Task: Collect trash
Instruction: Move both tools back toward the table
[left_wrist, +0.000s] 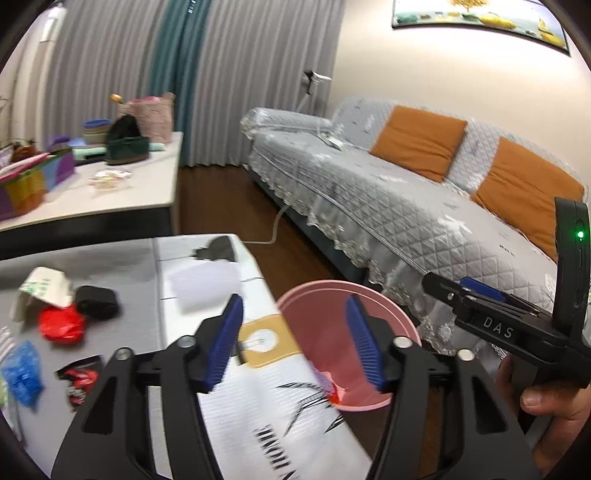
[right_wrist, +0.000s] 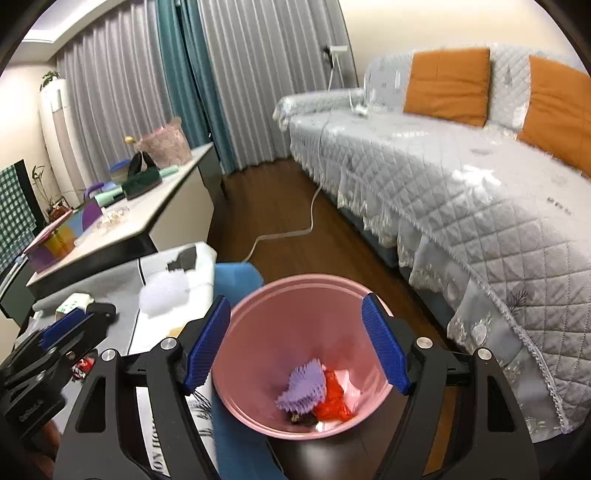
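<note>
A pink bin (right_wrist: 258, 306) stands on the floor beside the low table; it also shows in the left wrist view (left_wrist: 314, 295). Inside lie a purple spiky piece (right_wrist: 303, 387), red plastic (right_wrist: 332, 398) and dark scraps. My right gripper (right_wrist: 295, 343) is open and empty above the bin. My left gripper (left_wrist: 291, 339) is open and empty over the table's right edge. On the table lie a red crumpled bag (left_wrist: 61, 324), a black wad (left_wrist: 96, 302), a white carton (left_wrist: 40, 291), blue plastic (left_wrist: 22, 373) and a red-black wrapper (left_wrist: 81, 380).
A grey quilted sofa (right_wrist: 461, 177) with orange cushions (right_wrist: 447, 83) runs along the right. A white cable (right_wrist: 280, 229) lies on the wood floor. A cluttered side table (left_wrist: 122, 199) stands behind. A white fluffy wad (right_wrist: 164, 291) lies on the low table's cloth (left_wrist: 258, 406).
</note>
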